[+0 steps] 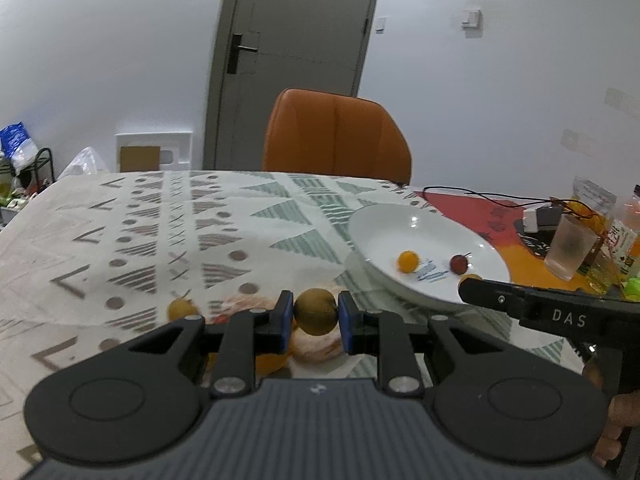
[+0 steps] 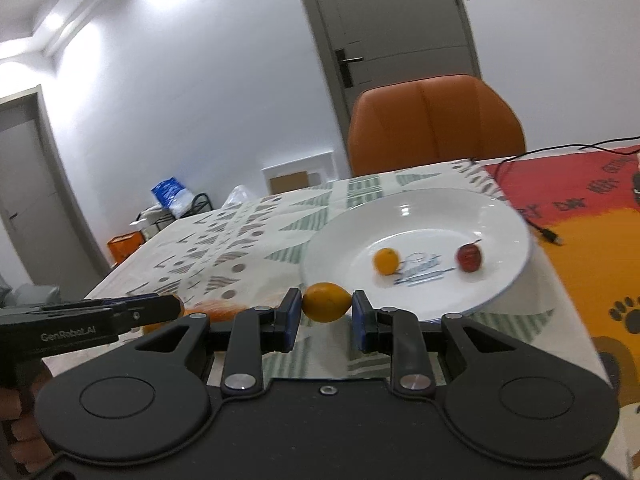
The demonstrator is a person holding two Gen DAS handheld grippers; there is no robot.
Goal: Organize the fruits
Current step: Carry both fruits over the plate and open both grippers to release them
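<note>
Now left hand-held gripper (image 1: 316,312) clamps brown fruit (image 1: 316,311); right hand-held gripper (image 2: 327,303) clamps kumquat (image 2: 327,302).

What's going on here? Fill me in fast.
A person with two handheld grippers is sorting fruit onto a white plate. The left gripper is shut on a brownish round fruit; the right gripper is shut on a yellow-orange fruit near the plate's rim. An orange fruit and a red fruit already lie on the plate. More fruit waits on the tablecloth.
</note>
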